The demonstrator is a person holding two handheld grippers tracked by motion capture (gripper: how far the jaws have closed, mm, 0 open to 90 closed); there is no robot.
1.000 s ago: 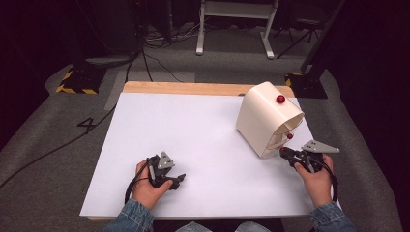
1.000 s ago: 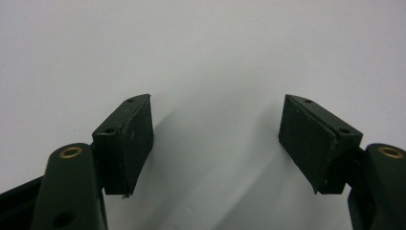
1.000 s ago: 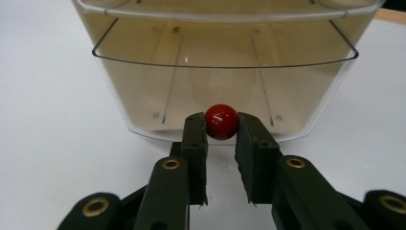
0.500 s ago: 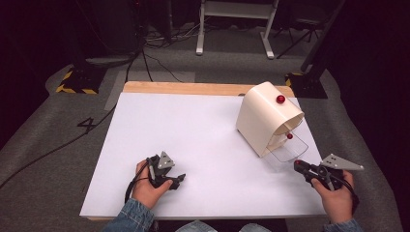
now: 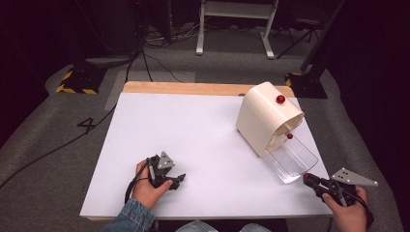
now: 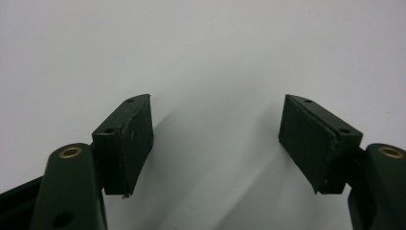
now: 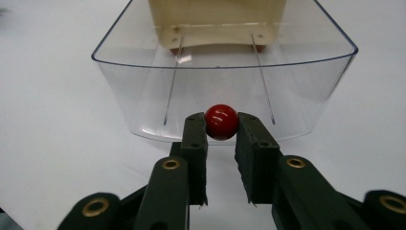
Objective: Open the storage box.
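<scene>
I see a cream bin (image 5: pixel 263 118) with a red knob (image 5: pixel 280 99) at the table's (image 5: pixel 193 130) right; its clear drawer (image 7: pixel 225 72) is pulled out. My right gripper (image 7: pixel 221 132) pinches the drawer's glossy red ball (image 7: pixel 221 121). My left gripper (image 6: pixel 215 139) gapes wide, holding nothing. I can't see any writing.

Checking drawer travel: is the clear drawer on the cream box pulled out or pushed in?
Pulled out. The clear drawer juts from the cream box; the right gripper clamps its red knob.

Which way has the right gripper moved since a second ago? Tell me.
Yes. The right gripper has pulled back toward the person, away from the cream housing, drawing the clear drawer out by its red knob.
</scene>
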